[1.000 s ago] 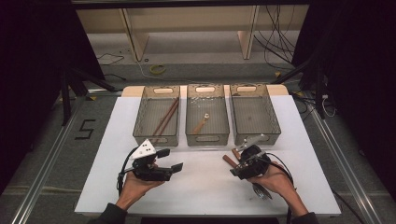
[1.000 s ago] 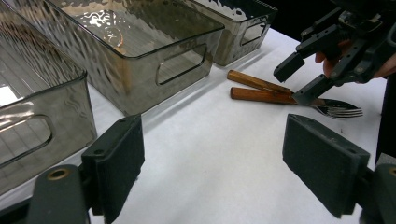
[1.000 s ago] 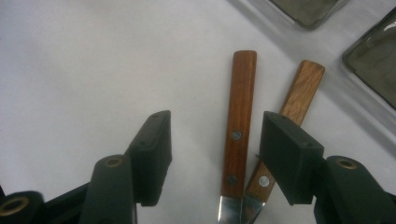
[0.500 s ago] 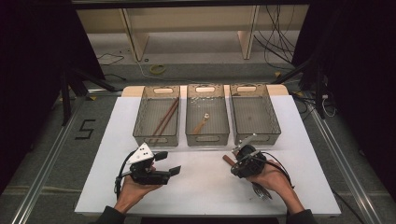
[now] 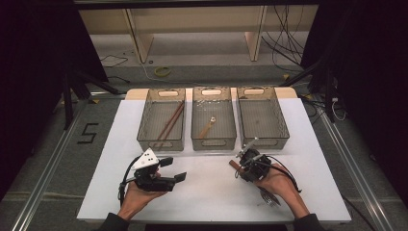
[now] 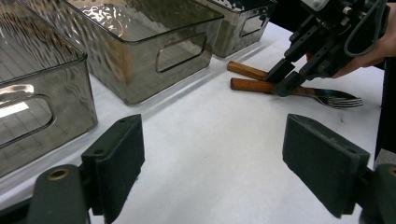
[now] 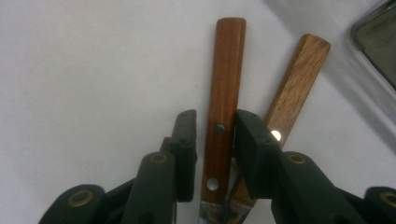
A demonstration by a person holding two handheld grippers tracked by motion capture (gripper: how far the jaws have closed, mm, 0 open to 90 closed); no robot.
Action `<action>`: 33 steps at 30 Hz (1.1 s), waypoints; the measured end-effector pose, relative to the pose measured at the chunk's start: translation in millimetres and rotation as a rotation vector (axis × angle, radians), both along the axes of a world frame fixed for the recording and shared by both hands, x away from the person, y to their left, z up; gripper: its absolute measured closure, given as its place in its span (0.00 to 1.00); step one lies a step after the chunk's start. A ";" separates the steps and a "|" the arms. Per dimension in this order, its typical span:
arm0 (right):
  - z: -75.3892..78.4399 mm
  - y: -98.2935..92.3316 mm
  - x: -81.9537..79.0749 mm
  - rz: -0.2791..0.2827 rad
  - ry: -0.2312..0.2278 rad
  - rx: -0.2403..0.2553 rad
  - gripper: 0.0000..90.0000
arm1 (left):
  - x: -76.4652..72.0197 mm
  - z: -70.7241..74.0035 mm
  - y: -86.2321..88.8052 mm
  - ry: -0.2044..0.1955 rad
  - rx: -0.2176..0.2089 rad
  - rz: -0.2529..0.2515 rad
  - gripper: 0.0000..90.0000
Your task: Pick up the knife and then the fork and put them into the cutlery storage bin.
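Two wooden-handled pieces of cutlery lie side by side on the white table point(image 5: 211, 202), just in front of the right-hand bin point(image 5: 262, 115) and near the person's right hand. In the right gripper view, the darker wooden handle point(image 7: 224, 93) runs up between the jaws of the right gripper point(image 7: 215, 154); the lighter wooden handle point(image 7: 296, 79) lies just to its right, angled away, outside the jaws.

Right gripper: jaws have just been closing, with the darker handle between them. The right-hand pad sits against the handle's edge; a thin gap shows at the left-hand pad, so the grip does not look complete. The left gripper view shows the same gripper tipped down onto the handle, with the fork point(image 6: 336, 98) head lying on the table behind it.

Left gripper point(image 5: 166, 169): jaws stand wide apart with nothing between them, held just above bare table, well apart from the cutlery.

Three clear smoky bins stand in a row at the far side of the table. The left bin point(image 5: 161, 120) holds chopsticks point(image 5: 169, 122); the middle bin point(image 5: 213, 118) holds a small wooden-handled utensil point(image 5: 208, 127).
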State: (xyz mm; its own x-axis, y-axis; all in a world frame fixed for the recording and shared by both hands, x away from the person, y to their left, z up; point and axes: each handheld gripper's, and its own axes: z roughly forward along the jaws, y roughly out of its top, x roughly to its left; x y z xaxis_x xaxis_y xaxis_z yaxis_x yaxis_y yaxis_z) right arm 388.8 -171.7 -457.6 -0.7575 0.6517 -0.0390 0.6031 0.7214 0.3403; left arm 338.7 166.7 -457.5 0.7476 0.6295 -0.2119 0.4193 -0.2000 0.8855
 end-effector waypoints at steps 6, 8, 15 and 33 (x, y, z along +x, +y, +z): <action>-2.8 1.9 1.1 0.011 0.017 -0.017 0.82 | 0.3 -0.3 0.4 0.001 0.004 -0.005 0.22; -2.6 2.0 1.4 0.008 0.025 -0.015 0.83 | 0.5 -0.8 0.7 0.001 0.006 -0.005 0.22; -1.8 3.2 1.8 0.016 0.023 -0.026 0.85 | 1.7 -2.5 1.7 0.006 0.003 0.000 0.23; 27.5 -18.3 1.9 -0.004 -0.020 0.171 0.86 | 2.8 -4.1 3.8 0.003 -0.004 0.007 0.23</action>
